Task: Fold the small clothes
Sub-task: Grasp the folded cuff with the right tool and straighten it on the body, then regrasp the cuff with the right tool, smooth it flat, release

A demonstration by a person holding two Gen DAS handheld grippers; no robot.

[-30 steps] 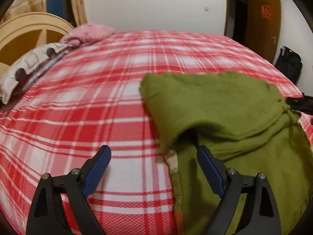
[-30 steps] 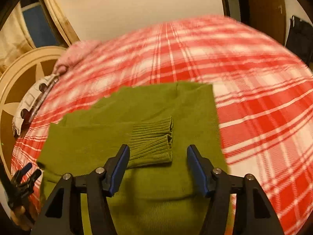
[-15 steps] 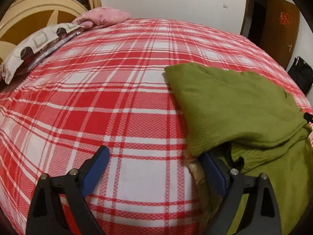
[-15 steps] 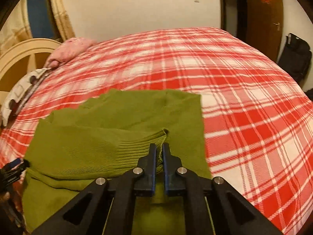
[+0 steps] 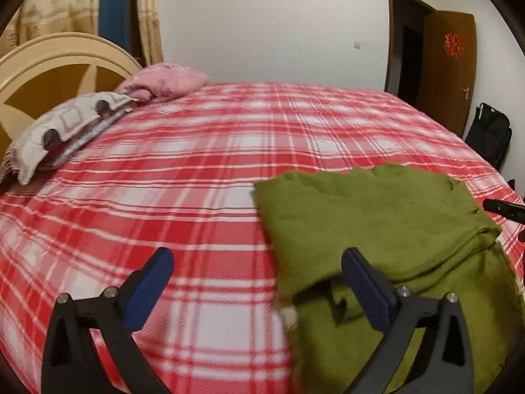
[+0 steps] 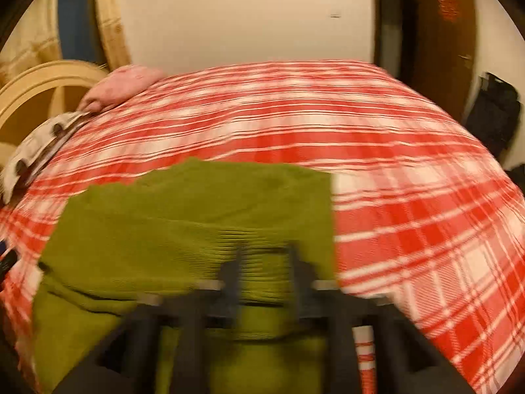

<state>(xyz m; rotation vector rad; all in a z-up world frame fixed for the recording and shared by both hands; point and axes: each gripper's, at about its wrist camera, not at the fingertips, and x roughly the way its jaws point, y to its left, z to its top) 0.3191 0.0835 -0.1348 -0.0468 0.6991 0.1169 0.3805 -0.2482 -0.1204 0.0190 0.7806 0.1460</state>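
A green knit sweater (image 5: pixel 377 216) lies on the red plaid bed (image 5: pixel 197 170), its sleeves folded over its body. My left gripper (image 5: pixel 256 259) hovers at the sweater's left edge. Its jaws are opening wide, the right fingertip (image 5: pixel 354 262) is over the fabric, and nothing is held. In the right wrist view the sweater (image 6: pixel 197 203) fills the lower left. My right gripper (image 6: pixel 265 256) is motion-blurred and its jaws are opening, with the ribbed sleeve cuff (image 6: pixel 262 239) lying between the parted fingers and not pinched.
A patterned pillow (image 5: pixel 65 128) and a pink cushion (image 5: pixel 164 78) rest by the cream headboard (image 5: pixel 59 52) at far left. A brown door (image 5: pixel 449 69) and a black bag (image 5: pixel 489 134) stand at right. Plaid bedspread stretches beyond the sweater.
The right gripper, shut on the ribbed cuff half a second ago, now has its fingers apart. The left gripper has lifted a little and spread wider.
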